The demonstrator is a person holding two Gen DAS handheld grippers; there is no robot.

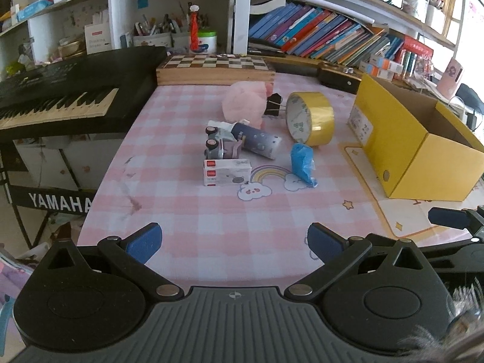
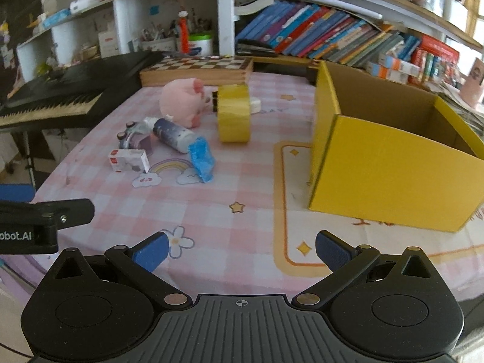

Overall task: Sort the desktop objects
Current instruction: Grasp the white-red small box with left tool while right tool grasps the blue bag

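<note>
**Status: Desktop Objects Clustered Mid-Counter, Both Tools Empty**

The objects lie in a loose group near the middle of the counter (image 1: 211, 220), toward its far edge. A white staple box (image 1: 227, 171) sits nearest the front edge, with a toy car (image 1: 216, 142) just behind it. A dark blue patterned bottle (image 1: 260, 140) lies on its side against the car. A crumpled blue bag (image 1: 302, 163) lies just beside the bottle's base. A yellow tape roll (image 1: 311, 118) stands on edge behind the bag. A pink plush toy (image 1: 245, 103) and a black binder clip (image 1: 273, 104) sit nearer the far edge.

An open yellow box (image 2: 390, 163) stands by the right edge, well apart from the group.

The left tool (image 1: 234, 242) and right tool (image 2: 242, 249) hover over the front edge, jaws spread wide, holding nothing.

A chessboard case (image 1: 216, 68) lies along the far edge.
</note>
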